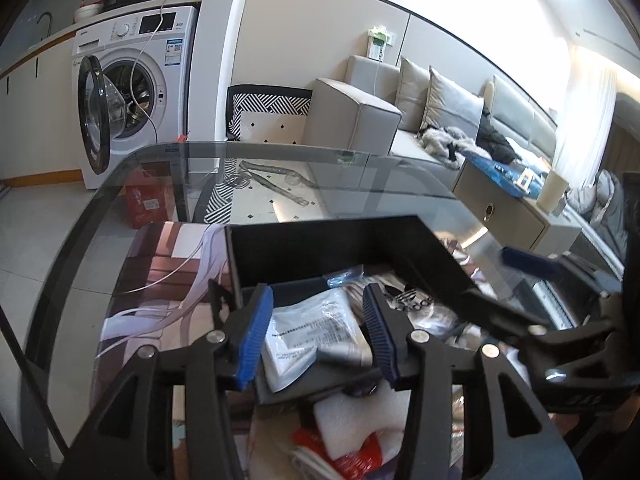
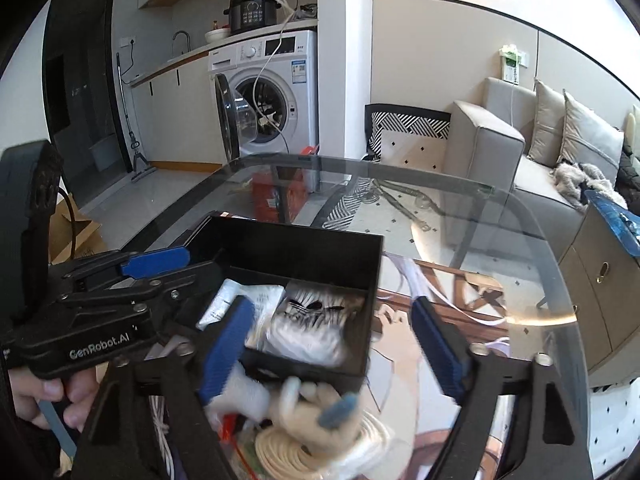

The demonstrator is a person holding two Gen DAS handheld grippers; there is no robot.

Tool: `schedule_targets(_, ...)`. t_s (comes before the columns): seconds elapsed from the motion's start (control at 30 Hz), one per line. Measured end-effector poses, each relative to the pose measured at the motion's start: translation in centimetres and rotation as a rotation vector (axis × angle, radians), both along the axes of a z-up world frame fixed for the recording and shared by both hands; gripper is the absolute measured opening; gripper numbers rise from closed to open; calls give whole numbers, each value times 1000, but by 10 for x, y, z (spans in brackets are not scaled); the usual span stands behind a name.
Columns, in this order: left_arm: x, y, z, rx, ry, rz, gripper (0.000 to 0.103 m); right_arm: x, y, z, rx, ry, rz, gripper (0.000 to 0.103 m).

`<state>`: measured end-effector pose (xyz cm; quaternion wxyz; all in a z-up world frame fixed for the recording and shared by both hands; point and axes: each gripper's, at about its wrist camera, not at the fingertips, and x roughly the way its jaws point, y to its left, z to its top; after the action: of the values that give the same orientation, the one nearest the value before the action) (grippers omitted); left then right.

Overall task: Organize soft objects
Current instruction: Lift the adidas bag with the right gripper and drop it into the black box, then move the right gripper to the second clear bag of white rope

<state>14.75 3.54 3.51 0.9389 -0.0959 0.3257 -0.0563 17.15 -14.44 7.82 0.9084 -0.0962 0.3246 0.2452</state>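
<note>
A black open box [image 1: 320,240] [image 2: 288,248] stands on the glass table, divided into compartments. One holds a white plastic packet [image 1: 308,332] [image 2: 240,300], another a clear bag with a black-and-white print [image 1: 412,300] [image 2: 312,320]. My left gripper [image 1: 316,336] is open over the white packet, empty. My right gripper [image 2: 336,352] is open wide above the box's near wall. Below it lie a white foam piece [image 1: 360,420] [image 2: 240,392], a cream plush item [image 2: 320,412] and a coiled cream cord [image 2: 288,452], blurred.
The glass table [image 1: 280,168] [image 2: 480,216] bears a printed mat [image 1: 160,280] [image 2: 440,280] under the box. A red packet [image 1: 352,460] lies at the near edge. Beyond stand a washing machine [image 1: 132,92] [image 2: 272,88], a sofa [image 1: 400,120] [image 2: 520,152] and a cabinet [image 1: 500,208].
</note>
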Motion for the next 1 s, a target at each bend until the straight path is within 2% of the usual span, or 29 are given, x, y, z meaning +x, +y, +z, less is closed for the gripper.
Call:
schedule_targets(0.1,-9,-3,1,18,-14,-25,53,-13,-14,4,26,-30,-18,102)
schedule_targets(0.17,-17,-6,4,25,-38,-47,70,-18,-22,6,50,-31,-18,102)
schedule_targets(0.2,-21,-7,6,26,-53,-51,98,-20,-26,6,57,-26,-18,102)
schedule_targets(0.23,-26,-9,9,44,-69,-36,103,-24,-30,6,61,-25,-23,102)
schedule_targets(0.3,-34,-11,12,70,-107,-24,103,-30,-36,6,63,-26,-30,103)
schedule_targets(0.5,-47,-3,11,66,-94,-4,103,-45,-50,-2,70,-14,-41,103)
schedule_targets(0.83,-71,7,-9,91,-42,33,103,-59,-55,-26,65,33,-29,103)
schedule_targets(1.0,-80,2,-20,85,-9,18,103,-61,-52,-31,48,45,-31,103)
